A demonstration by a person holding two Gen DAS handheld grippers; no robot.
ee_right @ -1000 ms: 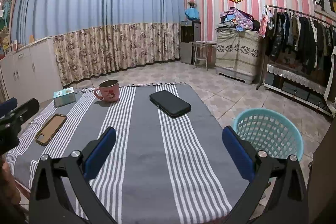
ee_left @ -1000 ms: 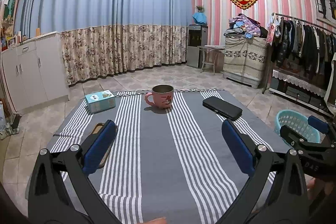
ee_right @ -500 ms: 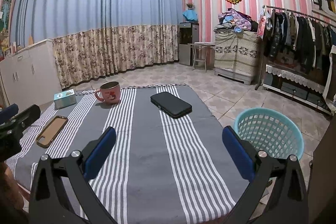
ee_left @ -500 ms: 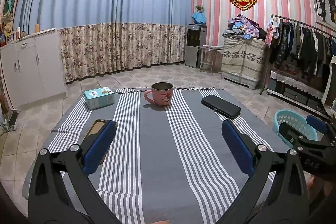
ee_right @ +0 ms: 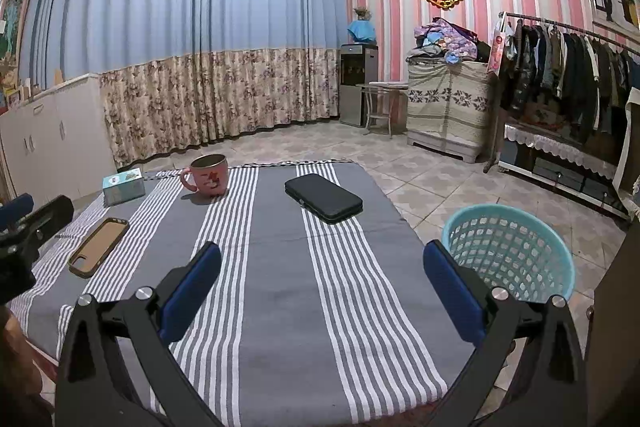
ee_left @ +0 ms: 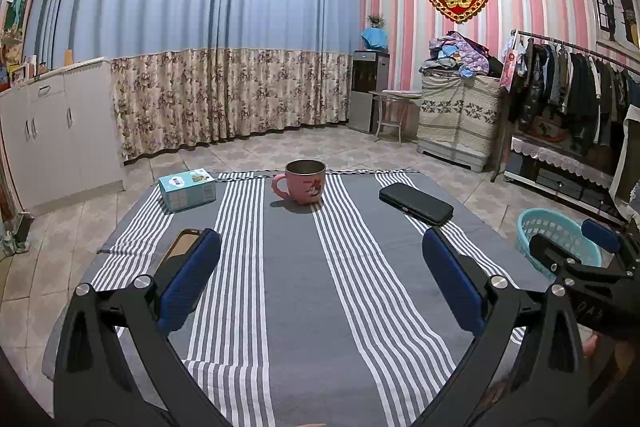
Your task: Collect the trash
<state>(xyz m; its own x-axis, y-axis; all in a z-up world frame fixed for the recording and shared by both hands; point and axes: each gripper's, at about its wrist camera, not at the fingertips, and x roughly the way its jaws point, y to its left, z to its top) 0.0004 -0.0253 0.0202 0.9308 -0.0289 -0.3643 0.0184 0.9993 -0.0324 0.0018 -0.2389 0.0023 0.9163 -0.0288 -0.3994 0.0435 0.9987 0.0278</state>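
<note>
Both views have drifted slightly upward over the last second. Left gripper (ee_left: 322, 283) and right gripper (ee_right: 322, 283) hang spread wide, holding nothing, over the striped cloth (ee_right: 280, 307). No obvious trash shows; the risk is binning the phone case (ee_right: 98, 247), black case (ee_right: 324, 198), mug (ee_right: 210, 175) or tissue box (ee_right: 123, 186). The basket (ee_right: 508, 251) waits on the floor just beside the right gripper, unobstructed.

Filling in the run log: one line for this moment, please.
left gripper: open, empty | right gripper: open, empty | basket: on floor, right of table | trash: none visible
</note>
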